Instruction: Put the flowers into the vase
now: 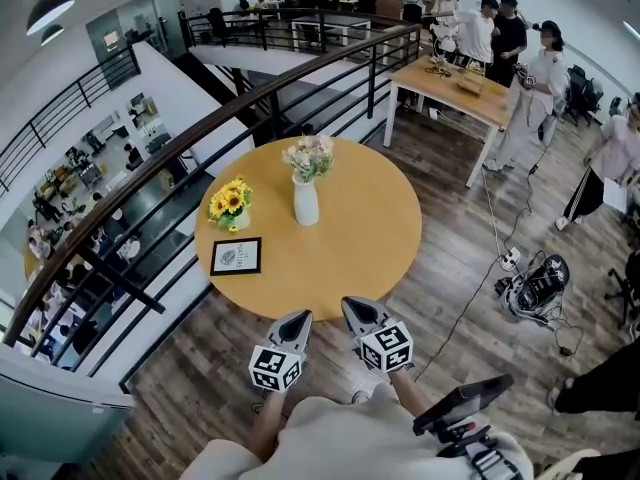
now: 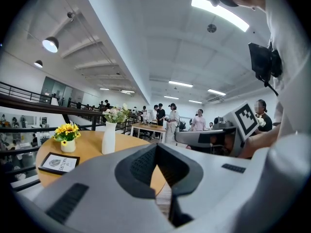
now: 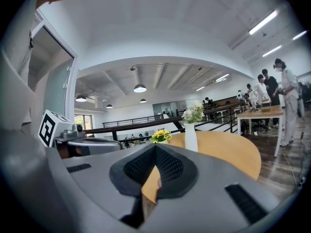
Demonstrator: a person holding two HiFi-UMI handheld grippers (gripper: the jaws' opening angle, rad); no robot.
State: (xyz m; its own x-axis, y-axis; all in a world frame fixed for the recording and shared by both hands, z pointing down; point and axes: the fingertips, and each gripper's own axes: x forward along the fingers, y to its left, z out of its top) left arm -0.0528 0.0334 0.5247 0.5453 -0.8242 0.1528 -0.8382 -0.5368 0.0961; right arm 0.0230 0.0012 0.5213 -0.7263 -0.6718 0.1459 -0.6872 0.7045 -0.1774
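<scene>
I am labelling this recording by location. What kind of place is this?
Probably an open-plan office on a mezzanine: a dark metal railing overlooks a lower floor with desks, and people stand around a long wooden table beyond the round wooden table.

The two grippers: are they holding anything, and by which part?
Nothing. The left gripper and right gripper are both shut and empty; flowers stand in the vase.

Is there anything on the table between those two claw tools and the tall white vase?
No. In the head view, only bare table lies between the left gripper, the right gripper and the vase. The card sits off to the left.
</scene>
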